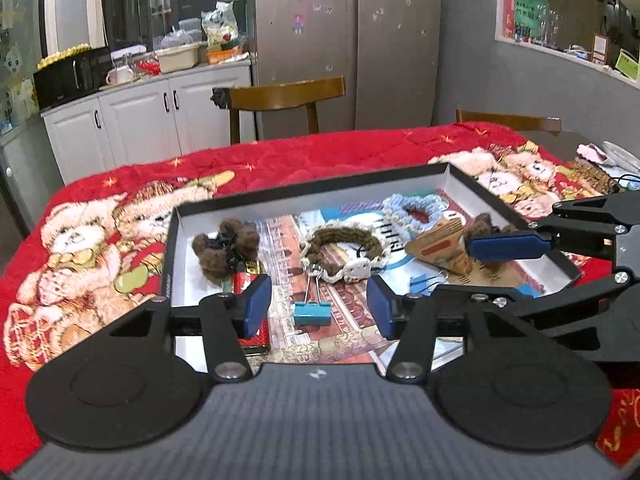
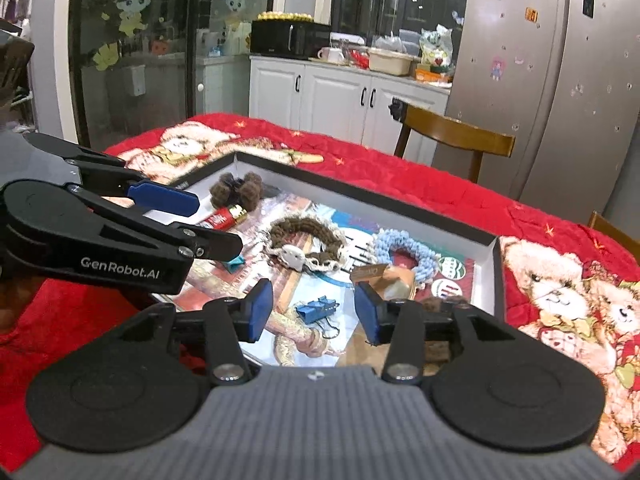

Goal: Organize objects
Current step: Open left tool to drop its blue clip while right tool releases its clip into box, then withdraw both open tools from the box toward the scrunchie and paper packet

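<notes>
Teal binder clip [image 1: 312,313] between left gripper [image 1: 319,312] fingers, untouched.

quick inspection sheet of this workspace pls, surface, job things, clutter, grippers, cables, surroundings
surface: table under a red teddy-bear blanket.
job's things: shallow box holding a teal binder clip, blue binder clip, brown scrunchie, light blue scrunchie, brown pompom hair clip, red lighter.
clutter: small items at the table's far right edge, unclear.
grippers: left gripper open over the box; right gripper open, both holding nothing.
cables: nothing seen.
surroundings: wooden chair, fridge, white cabinets.
</notes>
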### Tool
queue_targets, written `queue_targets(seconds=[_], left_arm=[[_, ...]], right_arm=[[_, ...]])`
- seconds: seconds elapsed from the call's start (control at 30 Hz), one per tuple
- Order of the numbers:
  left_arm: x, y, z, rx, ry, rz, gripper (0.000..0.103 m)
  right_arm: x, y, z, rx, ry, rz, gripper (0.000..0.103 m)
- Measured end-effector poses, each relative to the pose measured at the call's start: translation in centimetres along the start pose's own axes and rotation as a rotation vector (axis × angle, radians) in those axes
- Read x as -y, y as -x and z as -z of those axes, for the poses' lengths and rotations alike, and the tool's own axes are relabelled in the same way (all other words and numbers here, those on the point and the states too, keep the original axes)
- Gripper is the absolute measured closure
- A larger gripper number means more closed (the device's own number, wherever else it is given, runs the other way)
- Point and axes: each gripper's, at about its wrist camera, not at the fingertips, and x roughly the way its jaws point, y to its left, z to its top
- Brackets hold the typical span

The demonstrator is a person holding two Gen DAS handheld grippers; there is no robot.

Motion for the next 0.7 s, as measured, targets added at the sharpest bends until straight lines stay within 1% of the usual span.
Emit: queue_targets(seconds=[0.2, 0.37, 0.47, 0.57, 0.7], left_arm=[[0.4, 3.8, 0.0, 0.031, -0.039, -0.004, 0.044], [0.3, 6.8, 0.8, 0.028, -0.063, -0.001, 0.041], [0.1, 8.2, 1.8, 0.019, -0.068, 0.013, 0.041], [0.2, 9.4, 3.3, 0.012, -0.074, 0.022, 0.041], [0.5, 9.5, 5.2, -0.013, -0.064, 0.039, 0.041]], right_arm=[[-1.1, 3.3, -0.1, 0.033, 0.036, 0.004, 0.040], [-2.3, 6.7, 0.6, 0.054, 0.064, -0.014, 0.038], [-3.0, 8.5, 1.2, 0.066, 0.080, -0.019, 0.036], [-3.5, 9.8, 1.9, 0.072, 0.070, -0.036, 0.034], [-4.5, 10.5, 3.5, 0.068, 0.060, -0.054, 0.034]])
